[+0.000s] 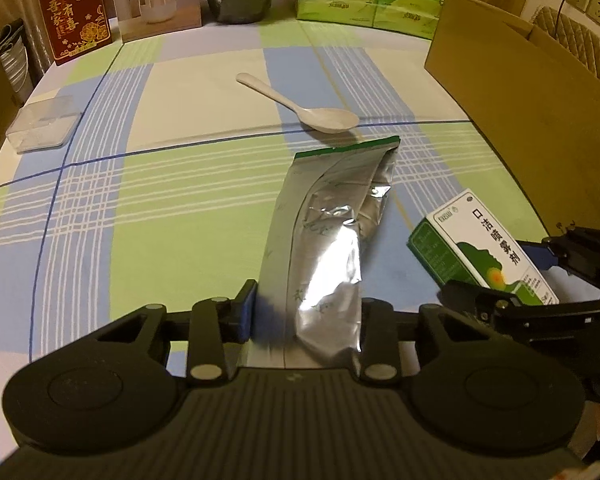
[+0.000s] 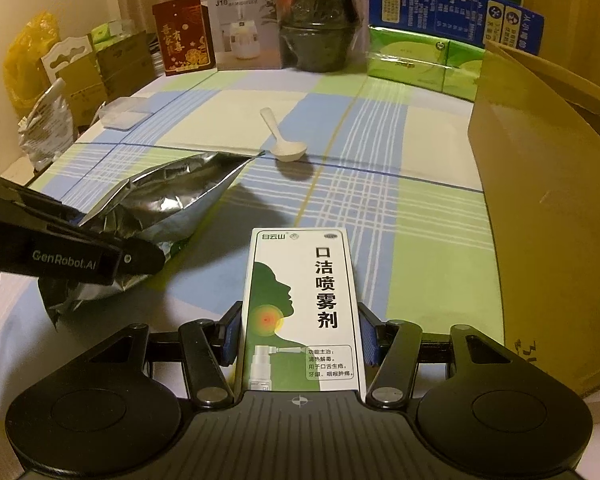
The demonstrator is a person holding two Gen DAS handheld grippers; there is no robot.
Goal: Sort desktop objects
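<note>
Foil pouch clamped at its near end in left claw, stretching toward surface middle. Green-and-white spray box gripped in right claw, near cardboard box at right edge. White spoon beyond, mid-surface.

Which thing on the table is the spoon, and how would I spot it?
Find the checked tablecloth with the big cardboard box at its right edge. The white spoon lies bare mid-table, just beyond the silver foil bag. It alone is plain white and curved, unlike the packets around it.
</note>
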